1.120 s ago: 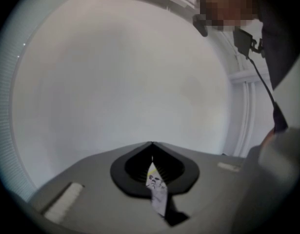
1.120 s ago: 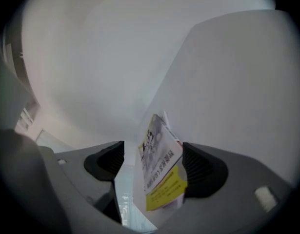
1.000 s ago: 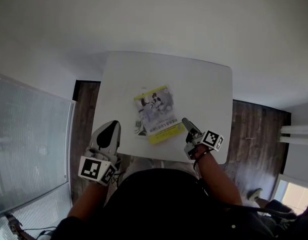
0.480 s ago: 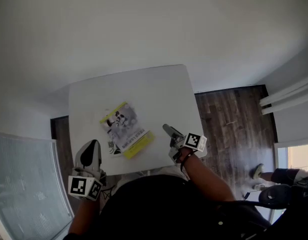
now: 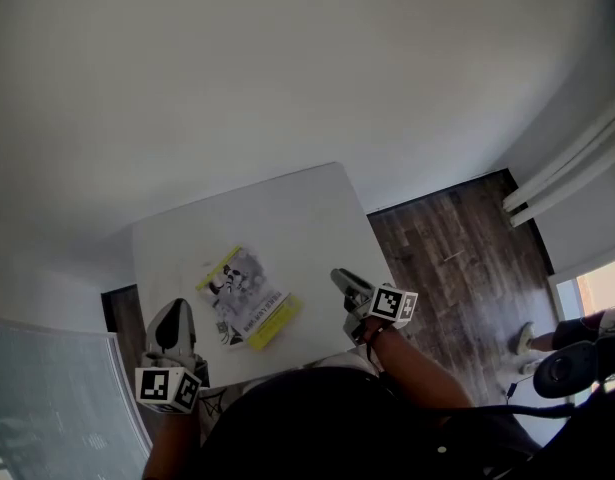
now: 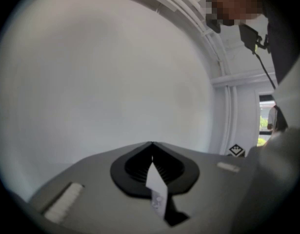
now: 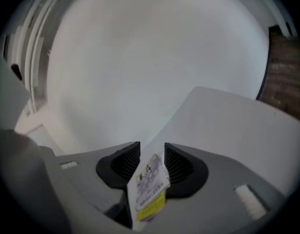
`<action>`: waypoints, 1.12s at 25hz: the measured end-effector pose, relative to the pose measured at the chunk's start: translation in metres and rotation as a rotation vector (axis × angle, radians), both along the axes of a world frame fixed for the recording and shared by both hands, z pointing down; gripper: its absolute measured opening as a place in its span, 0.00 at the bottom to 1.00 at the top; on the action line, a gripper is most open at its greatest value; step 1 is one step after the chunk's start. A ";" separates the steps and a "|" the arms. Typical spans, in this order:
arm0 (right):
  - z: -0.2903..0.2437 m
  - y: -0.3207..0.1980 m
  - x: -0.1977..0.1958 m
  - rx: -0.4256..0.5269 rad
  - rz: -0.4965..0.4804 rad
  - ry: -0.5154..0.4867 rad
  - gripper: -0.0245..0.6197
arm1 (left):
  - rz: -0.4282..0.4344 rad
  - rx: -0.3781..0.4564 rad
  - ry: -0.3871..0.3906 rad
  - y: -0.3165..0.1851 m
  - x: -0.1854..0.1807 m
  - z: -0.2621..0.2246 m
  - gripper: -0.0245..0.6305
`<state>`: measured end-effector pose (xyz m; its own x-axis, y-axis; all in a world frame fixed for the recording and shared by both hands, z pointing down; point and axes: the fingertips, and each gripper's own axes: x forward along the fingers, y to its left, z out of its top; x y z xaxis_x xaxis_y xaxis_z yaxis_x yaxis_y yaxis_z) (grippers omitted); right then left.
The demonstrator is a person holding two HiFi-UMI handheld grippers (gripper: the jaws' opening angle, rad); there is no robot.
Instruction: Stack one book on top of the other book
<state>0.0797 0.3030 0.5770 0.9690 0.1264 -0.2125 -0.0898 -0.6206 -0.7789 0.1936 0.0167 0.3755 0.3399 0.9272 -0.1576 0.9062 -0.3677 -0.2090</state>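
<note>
Two books (image 5: 245,306) lie stacked on the white table (image 5: 287,218); the top cover is grey with yellow bands, and the lower book peeks out at its left edge. At the table's near left edge my left gripper (image 5: 173,306) is shut, its tips meeting (image 6: 150,144) with nothing held. My right gripper (image 5: 338,275) is to the right of the stack and apart from it. Its jaws are closing with nothing between them (image 7: 152,147). The stack of books (image 7: 150,189) shows far off through the gap.
Dark wood floor (image 5: 457,258) lies right of the table, with white pipes (image 5: 567,178) along the wall. A frosted glass panel (image 5: 47,408) stands at the lower left. A person's shoes (image 5: 572,363) show at the far right. A white wall fills the far side.
Both grippers have drawn back from the books toward the table's near edge. The right jaws have narrowed. The head view has swung, so the table sits lower left.
</note>
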 end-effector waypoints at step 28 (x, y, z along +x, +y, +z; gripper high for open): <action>-0.017 0.007 -0.028 -0.363 0.251 -0.166 0.04 | 0.010 0.016 -0.028 -0.024 0.005 0.007 0.05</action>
<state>0.0520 0.3097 0.5598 0.9425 0.3074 -0.1312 0.2051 -0.8419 -0.4991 0.1982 -0.0070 0.3824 0.3346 0.9328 -0.1335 0.9154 -0.3554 -0.1891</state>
